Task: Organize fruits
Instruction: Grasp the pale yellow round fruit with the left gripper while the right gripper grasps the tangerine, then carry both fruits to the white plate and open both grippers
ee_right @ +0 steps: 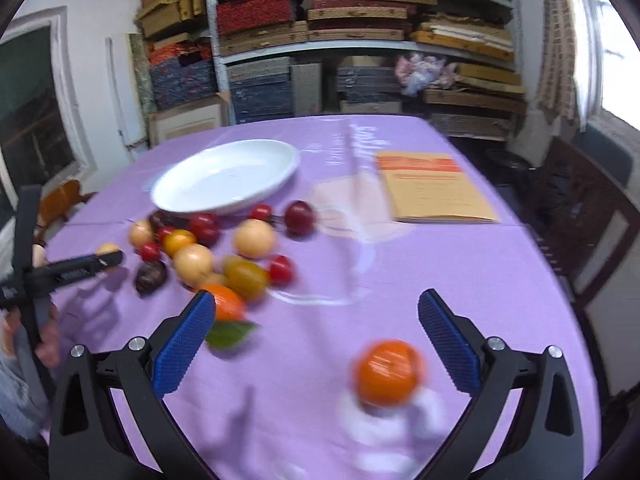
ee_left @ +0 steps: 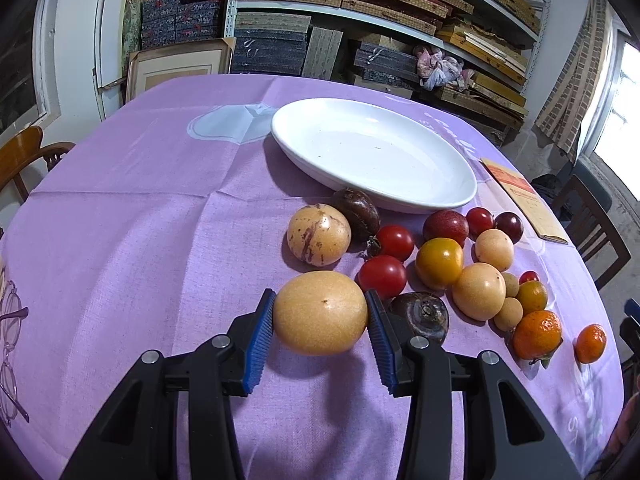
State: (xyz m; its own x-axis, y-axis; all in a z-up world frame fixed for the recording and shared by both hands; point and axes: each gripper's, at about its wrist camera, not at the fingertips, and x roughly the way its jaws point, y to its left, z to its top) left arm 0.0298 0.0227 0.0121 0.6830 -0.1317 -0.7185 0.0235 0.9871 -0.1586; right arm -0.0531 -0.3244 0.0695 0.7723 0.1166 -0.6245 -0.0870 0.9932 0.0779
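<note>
Fruit lies scattered on the purple cloth [ee_left: 120,208] beside the empty white plate [ee_left: 452,196]. Left gripper [ee_left: 320,314] clamps a pale yellow fruit [ee_left: 320,312]; carry it level and set it down gently. Right gripper [ee_right: 312,340] gapes wide around a loose orange [ee_right: 386,372].

Fruits [ee_left: 440,264] lie before the plate [ee_left: 460,196].
</note>
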